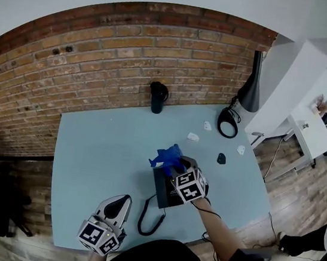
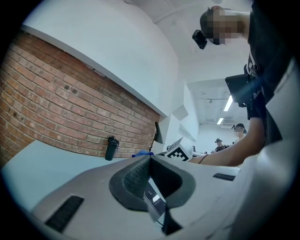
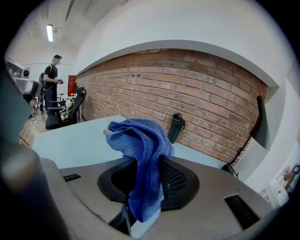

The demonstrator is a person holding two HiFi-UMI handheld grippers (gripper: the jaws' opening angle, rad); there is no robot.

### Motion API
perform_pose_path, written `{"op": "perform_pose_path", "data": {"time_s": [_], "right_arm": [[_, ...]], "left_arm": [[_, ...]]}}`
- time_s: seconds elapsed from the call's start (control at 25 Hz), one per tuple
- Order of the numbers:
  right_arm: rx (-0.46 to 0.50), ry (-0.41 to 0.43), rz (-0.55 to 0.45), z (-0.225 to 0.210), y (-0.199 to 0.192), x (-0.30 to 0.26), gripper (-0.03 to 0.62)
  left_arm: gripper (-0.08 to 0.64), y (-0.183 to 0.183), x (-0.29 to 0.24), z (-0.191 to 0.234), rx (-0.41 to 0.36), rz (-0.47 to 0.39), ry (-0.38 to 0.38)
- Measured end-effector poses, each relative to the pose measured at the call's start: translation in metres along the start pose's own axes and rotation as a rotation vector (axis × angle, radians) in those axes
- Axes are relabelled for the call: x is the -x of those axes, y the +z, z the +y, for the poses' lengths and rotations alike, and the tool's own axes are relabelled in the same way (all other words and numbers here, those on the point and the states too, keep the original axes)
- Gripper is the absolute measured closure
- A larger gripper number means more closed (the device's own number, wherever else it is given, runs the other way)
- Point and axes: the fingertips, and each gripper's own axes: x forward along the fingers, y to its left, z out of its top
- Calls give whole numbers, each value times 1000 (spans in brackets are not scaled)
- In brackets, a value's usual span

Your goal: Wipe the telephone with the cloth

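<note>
A black telephone lies on the light blue table near its front edge, its coiled cord trailing off to the left. My right gripper is over the phone's far end, shut on a blue cloth. In the right gripper view the cloth bunches above the jaws and hangs down between them at the right gripper. My left gripper hovers near the front edge, left of the cord, apart from the phone. In its own view the left gripper has its pads together, holding nothing.
A dark bottle stands by the brick wall. A black lamp and a cable coil sit at the far right corner. Small white bits and a dark piece lie right of the phone. A person stands far off.
</note>
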Motion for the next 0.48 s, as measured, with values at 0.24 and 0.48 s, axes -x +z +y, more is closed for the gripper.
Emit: {"op": "perform_pose_path", "data": {"time_s": [0.24,0.48], "right_arm": [[28,15,38,2,-9,-14,460],[80,42,141,15,-42,-34,460]], "left_arm": [[546,-2,-9,0,11,17,-9],[546,-10,-12,2,23,34,-9]]}}
